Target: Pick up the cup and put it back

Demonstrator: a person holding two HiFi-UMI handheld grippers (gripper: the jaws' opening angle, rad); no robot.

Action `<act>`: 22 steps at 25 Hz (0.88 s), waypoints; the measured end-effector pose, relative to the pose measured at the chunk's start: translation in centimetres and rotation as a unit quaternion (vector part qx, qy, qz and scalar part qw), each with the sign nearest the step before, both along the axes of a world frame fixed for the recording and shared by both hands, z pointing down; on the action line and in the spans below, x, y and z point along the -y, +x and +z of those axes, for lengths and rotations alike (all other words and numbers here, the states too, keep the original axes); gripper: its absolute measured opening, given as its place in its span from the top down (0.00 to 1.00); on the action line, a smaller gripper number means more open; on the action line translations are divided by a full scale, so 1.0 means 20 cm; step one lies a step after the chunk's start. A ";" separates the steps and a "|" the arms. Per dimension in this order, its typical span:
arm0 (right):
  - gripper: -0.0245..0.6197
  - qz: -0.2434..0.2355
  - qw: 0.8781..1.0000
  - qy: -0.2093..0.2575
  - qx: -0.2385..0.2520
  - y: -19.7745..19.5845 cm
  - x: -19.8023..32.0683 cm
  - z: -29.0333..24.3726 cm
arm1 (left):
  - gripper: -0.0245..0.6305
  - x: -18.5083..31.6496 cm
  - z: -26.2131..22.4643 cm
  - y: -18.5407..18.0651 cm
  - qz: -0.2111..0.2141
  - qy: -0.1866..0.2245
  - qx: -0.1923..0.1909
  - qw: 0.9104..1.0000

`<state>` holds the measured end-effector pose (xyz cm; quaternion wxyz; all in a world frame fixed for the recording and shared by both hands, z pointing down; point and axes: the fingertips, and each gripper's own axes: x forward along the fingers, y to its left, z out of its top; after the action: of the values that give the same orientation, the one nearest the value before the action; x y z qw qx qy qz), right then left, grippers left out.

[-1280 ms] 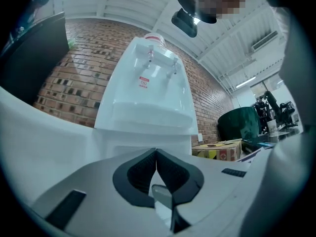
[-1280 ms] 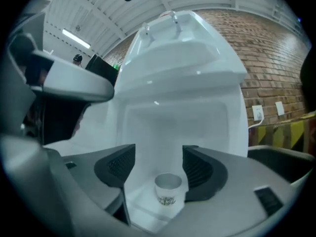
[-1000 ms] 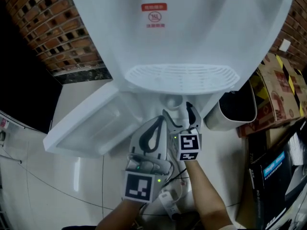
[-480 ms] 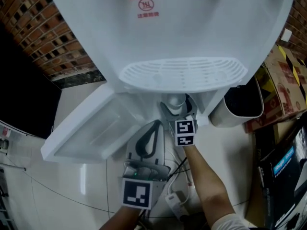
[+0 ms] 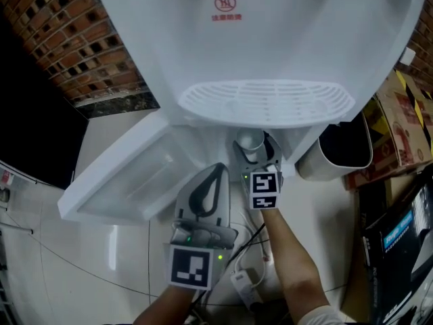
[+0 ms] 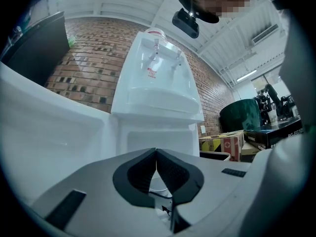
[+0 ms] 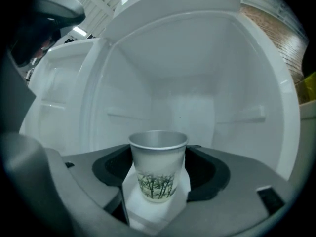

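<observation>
Right gripper (image 7: 158,158) is closing its jaws around the paper cup (image 7: 157,177), which stands upright on the floor of the water dispenser's lower cabinet (image 7: 217,78). I'd squeeze gently (paper crushes easily) and keep it level on the lift. Left gripper (image 6: 156,157) is clamped shut on nothing. The right gripper view shows the cup's bamboo print and the cabinet's inside. The head view only catches the rim under the drip tray (image 5: 265,104).
</observation>
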<state>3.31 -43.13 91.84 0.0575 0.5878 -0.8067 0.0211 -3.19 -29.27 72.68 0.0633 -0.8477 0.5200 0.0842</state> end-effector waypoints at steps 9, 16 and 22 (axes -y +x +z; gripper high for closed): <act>0.43 -0.016 1.000 0.025 0.001 0.03 -0.23 -0.31 | 0.97 -0.02 -0.10 0.10 0.018 0.018 0.016 1.000; 0.43 -0.023 0.999 0.022 0.002 0.06 -0.51 -0.61 | 0.97 -0.08 -0.15 0.13 0.006 0.005 0.021 1.000; 0.43 0.016 1.000 0.016 0.013 0.16 -0.70 -0.90 | 0.97 -0.11 -0.25 0.10 -0.011 -0.019 0.000 1.000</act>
<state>6.45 -29.06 73.87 0.0370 0.6007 -0.7984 0.0169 -1.10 -27.10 67.58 0.0485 -0.8429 0.5308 0.0739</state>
